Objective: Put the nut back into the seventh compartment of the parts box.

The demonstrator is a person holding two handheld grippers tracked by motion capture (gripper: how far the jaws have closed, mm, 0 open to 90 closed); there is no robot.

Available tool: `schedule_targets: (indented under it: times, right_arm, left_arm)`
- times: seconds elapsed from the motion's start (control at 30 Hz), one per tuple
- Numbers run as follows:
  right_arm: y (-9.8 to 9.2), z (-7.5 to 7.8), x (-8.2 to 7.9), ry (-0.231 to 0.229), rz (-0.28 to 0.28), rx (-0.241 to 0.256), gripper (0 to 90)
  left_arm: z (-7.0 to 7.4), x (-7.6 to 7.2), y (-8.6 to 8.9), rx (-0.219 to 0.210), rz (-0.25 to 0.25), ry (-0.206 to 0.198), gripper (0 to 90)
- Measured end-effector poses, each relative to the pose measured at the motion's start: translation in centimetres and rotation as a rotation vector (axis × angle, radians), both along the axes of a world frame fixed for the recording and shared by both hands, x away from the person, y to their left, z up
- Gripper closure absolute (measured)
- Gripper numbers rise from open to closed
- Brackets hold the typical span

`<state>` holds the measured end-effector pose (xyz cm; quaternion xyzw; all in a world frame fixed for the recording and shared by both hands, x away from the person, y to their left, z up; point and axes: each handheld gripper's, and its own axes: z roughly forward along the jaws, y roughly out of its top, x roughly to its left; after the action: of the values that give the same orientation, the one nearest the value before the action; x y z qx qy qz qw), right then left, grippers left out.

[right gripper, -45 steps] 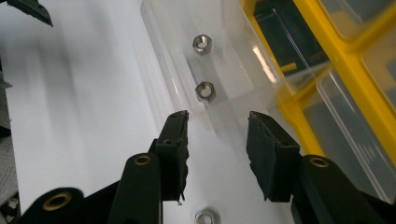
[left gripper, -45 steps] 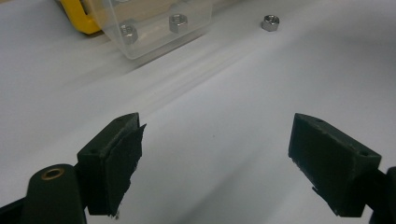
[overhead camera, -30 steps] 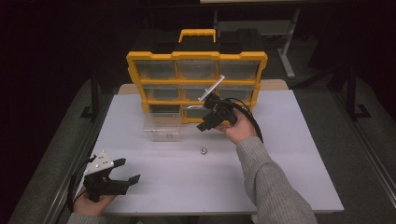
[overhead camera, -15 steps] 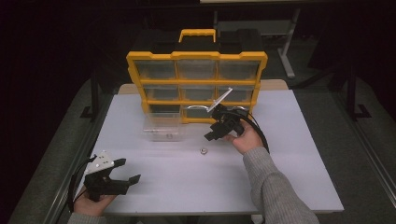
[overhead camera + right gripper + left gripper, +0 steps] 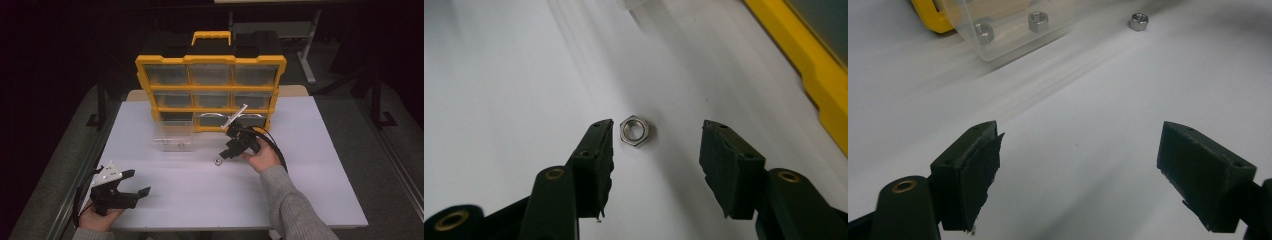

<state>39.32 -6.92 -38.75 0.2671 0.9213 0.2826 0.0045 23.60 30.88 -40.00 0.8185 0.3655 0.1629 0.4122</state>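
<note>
Dark room, white worktop [image 5: 300, 190], yellow organizer [image 5: 210, 92] standing upright at the far side. Just in front of the organizer's lower left corner, a clear drawer [image 5: 174, 136] pulled out and set on the worktop, with two nuts [image 5: 1038, 21] visible inside in the left gripper view. In front of the organizer's lower middle, one loose steel nut [image 5: 634, 131] lying flat on the worktop, apart from the drawer.

Compared with a second ago: right tool [image 5: 226, 153] lowered from up against the organizer's front to just above the worktop. Jaws now parted wide, nothing gripped, the nut sitting between them, close to the left jaw and not quite centred. Likely meaning: approach finished, pick-up of the nut next, a small sideways shift before closing.

Left tool [image 5: 134, 186] unmoved, well in front of the organizer near the worktop's near left edge, jaws spread wide and empty.
</note>
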Motion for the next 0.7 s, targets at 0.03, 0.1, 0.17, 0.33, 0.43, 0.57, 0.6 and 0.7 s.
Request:
schedule_targets:
  times: [0.03,0.1,0.17,0.33,0.43,0.57,0.6,0.7]
  right_arm:
    - [0.1,-0.2,0.0,-0.001,0.002,-0.006,46.1]
    - [0.3,-0.7,-0.1,-0.008,0.011,-0.013,46.1]
    - [0.4,-0.8,-0.1,-0.007,0.014,-0.015,46.2]
    - [1.4,-1.9,-0.1,0.008,0.042,-0.036,47.3]
    - [1.9,-2.5,-0.1,0.011,0.054,-0.045,48.0]
    - [2.3,-3.1,-0.1,0.019,0.068,-0.062,49.2]
    - [2.4,-3.2,-0.1,0.020,0.072,-0.076,49.2]
    - [2.8,-3.5,-0.2,0.015,0.081,-0.087,51.4]
  left_arm:
    - [0.0,0.0,0.0,0.000,0.000,0.000,17.0]
    - [0.0,0.0,0.0,0.004,-0.003,-0.002,17.0]
    - [0.0,0.0,0.0,0.006,-0.005,-0.003,17.0]
    - [0.0,0.0,0.0,0.006,-0.003,-0.004,17.0]
    - [0.0,0.0,0.0,0.001,0.000,-0.001,17.0]
    - [0.1,0.0,0.0,0.005,-0.004,0.000,17.0]
    - [0.1,-0.1,0.0,0.003,-0.003,0.001,17.0]
    - [0.1,-0.1,-0.1,-0.003,-0.002,-0.001,17.0]
